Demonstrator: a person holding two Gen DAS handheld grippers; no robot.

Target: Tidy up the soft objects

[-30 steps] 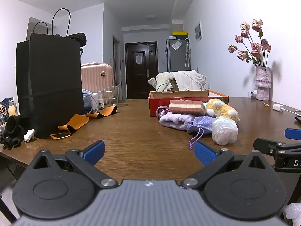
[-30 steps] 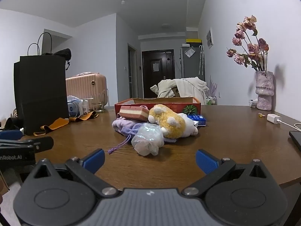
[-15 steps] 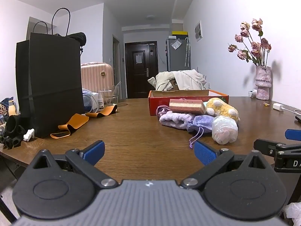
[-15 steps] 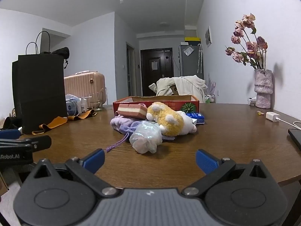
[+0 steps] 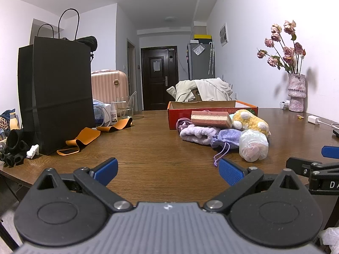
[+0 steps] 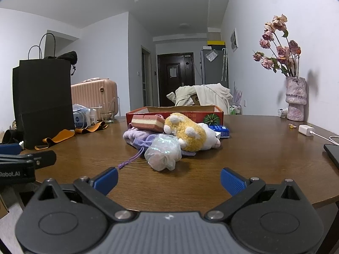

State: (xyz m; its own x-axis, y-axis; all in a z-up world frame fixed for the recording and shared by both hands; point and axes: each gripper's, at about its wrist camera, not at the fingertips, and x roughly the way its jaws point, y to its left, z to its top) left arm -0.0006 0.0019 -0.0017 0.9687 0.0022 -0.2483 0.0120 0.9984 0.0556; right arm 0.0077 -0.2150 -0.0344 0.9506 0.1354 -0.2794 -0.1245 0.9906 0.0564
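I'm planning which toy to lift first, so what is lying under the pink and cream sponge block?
The sponge block rests on a purple towel, its right end against the yellow plush toy. The block hides whatever lies beneath its middle.

Table (image 6: 264,148): carrying everything below.
Box (image 6: 211,111): sitting mid-table, behind the soft pile.
Sponge (image 6: 147,122): lying on the towel (image 6: 132,136), before the box.
Plush (image 6: 188,135): lying right of the sponge, touching it.
Pouch (image 5: 227,139): lying before the towel, left of the wrapped ball (image 6: 164,154).
Wrapped ball: sitting nearest the cameras, leaning against the plush.
Paper bag (image 5: 55,93): standing at far left; straps (image 5: 82,137) lying before it and to its right.
Suitcase (image 5: 109,87): standing behind the bag.
Vase (image 6: 295,99): standing at far right by the wall.
Charger (image 6: 306,130): lying before the vase.
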